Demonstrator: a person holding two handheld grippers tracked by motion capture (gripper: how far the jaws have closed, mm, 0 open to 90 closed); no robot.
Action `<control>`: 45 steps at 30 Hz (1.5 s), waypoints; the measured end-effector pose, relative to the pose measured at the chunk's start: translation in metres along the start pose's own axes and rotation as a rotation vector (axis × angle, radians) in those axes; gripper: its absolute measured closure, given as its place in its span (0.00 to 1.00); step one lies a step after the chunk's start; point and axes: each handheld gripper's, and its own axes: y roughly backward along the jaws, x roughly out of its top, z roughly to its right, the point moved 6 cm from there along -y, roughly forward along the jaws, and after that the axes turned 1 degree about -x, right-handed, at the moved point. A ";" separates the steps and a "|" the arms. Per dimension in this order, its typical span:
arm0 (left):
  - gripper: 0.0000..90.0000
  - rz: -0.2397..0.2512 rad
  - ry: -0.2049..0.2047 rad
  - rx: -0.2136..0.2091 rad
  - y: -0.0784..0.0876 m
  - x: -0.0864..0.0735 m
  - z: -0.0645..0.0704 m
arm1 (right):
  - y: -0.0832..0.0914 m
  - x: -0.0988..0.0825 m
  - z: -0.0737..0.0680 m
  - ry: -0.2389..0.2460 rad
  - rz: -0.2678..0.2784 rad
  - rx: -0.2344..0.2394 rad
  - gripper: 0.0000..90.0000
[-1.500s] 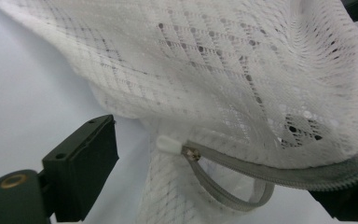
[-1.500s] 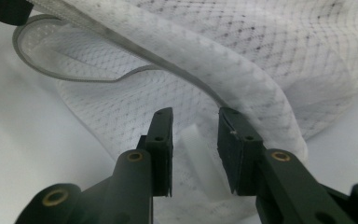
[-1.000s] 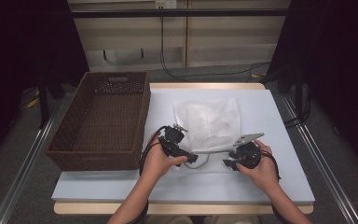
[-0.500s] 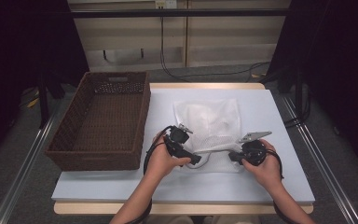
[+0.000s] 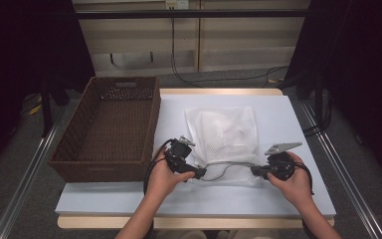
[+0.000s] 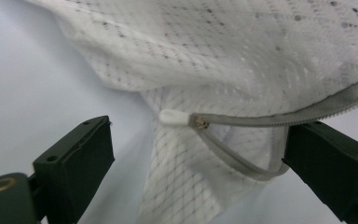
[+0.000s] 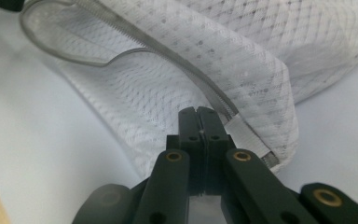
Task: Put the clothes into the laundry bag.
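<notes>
The white mesh laundry bag [image 5: 226, 142] lies at frame centre on the table [image 5: 298, 129]; it looks light, limp and snag-prone, best held by its zipper edge; the right gripper [image 7: 198, 122] pinches that edge shut; the left gripper [image 6: 196, 154] gapes around the zipper pull [image 6: 173, 117], visible close-up there.

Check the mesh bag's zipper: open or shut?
Partly open. The zipper runs closed from its pull, but below it the tape gapes in a loop on the mesh bag.

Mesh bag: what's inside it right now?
Through the mesh bag only pale folds show, and the part-open zipper shows more mesh; whether it holds anything cannot be told.
</notes>
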 end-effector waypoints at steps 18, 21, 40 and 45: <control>0.42 -0.032 0.060 0.007 -0.007 -0.020 0.001 | 0.028 -0.024 0.006 -0.021 -0.010 -0.001 1.00; 0.52 -0.051 0.058 0.018 -0.010 -0.022 0.001 | 0.027 -0.025 0.005 -0.011 -0.020 -0.007 1.00; 0.99 -0.150 0.203 -0.042 0.009 -0.032 0.012 | 0.028 0.009 -0.017 0.029 0.051 0.031 0.70; 0.99 -0.140 0.227 -0.033 0.014 -0.037 0.011 | 0.021 0.022 -0.025 0.048 0.064 0.043 0.70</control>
